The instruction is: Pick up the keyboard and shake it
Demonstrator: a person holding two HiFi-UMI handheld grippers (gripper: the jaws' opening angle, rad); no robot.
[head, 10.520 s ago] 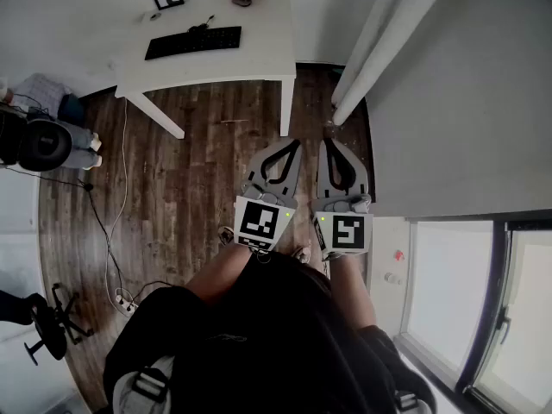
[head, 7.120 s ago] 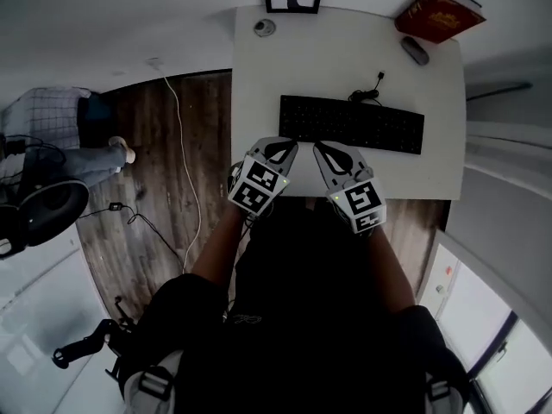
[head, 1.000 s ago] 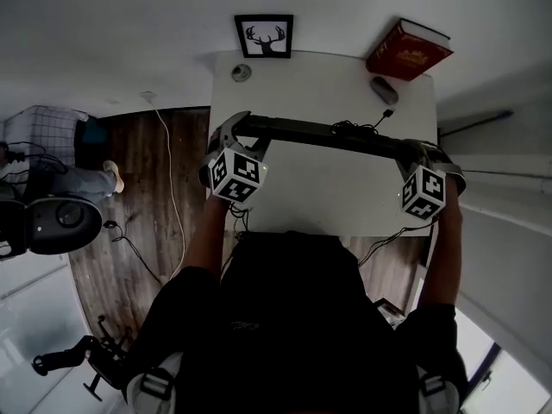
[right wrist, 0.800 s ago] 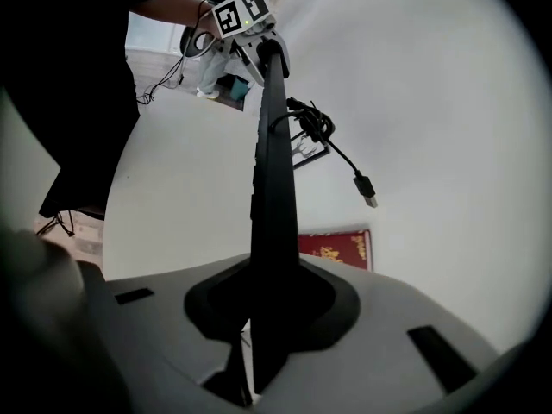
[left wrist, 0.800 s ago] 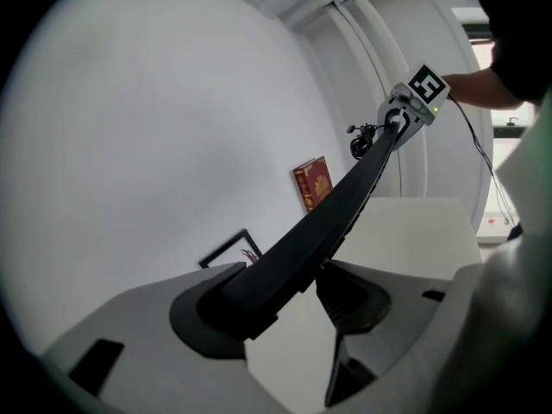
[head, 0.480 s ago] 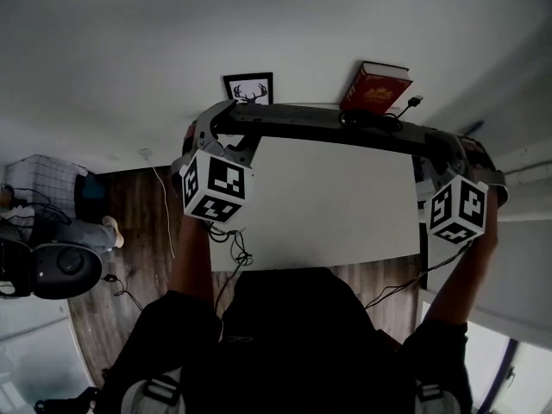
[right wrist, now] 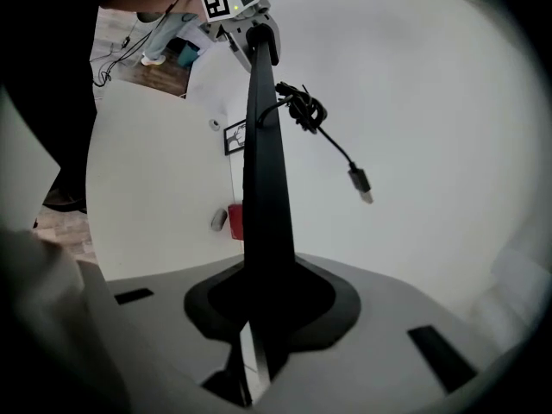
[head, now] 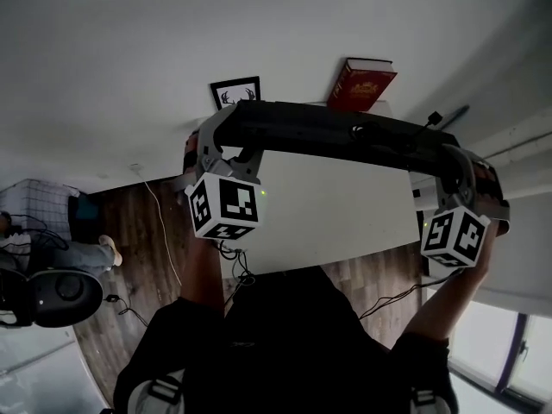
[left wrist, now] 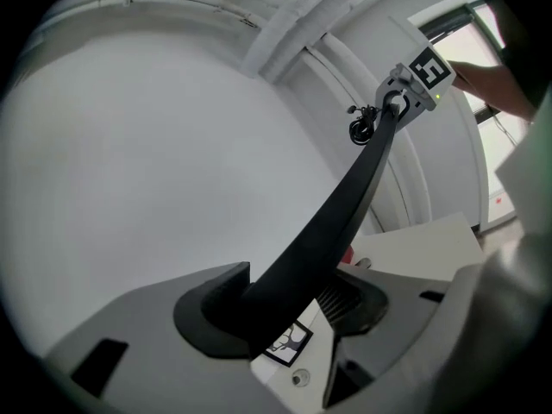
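i have the keyboard [head: 336, 136] up in the air, clear of the white table [head: 328, 222] and well above it, carried by its two short ends. in the head view it shows as a long dark bar running from one gripper to the other, its right end a little lower in the picture.

the left gripper [head: 220, 134] is clamped on the keyboard's left end. in the left gripper view that end sits wedged between the two dark pads, and the jaws have just been closing further onto it. the right gripper [head: 457, 169] is clamped on the opposite end. in the right gripper view the thin edge of the keyboard stands straight up out of the narrow gap between its pads, which press on it from both sides.

the keyboard's cable [right wrist: 304, 112] is bunched in a knot against its back edge, and the plug [right wrist: 360, 182] dangles free with nothing attached.

below, at the far edge of the table by the wall, a red book [head: 362, 83] stands, with a grey mouse [right wrist: 219, 220] just beside it. a framed deer picture [head: 235, 91] leans at the same edge, further left. dark wooden floor [head: 147, 231] shows to the left of the table.
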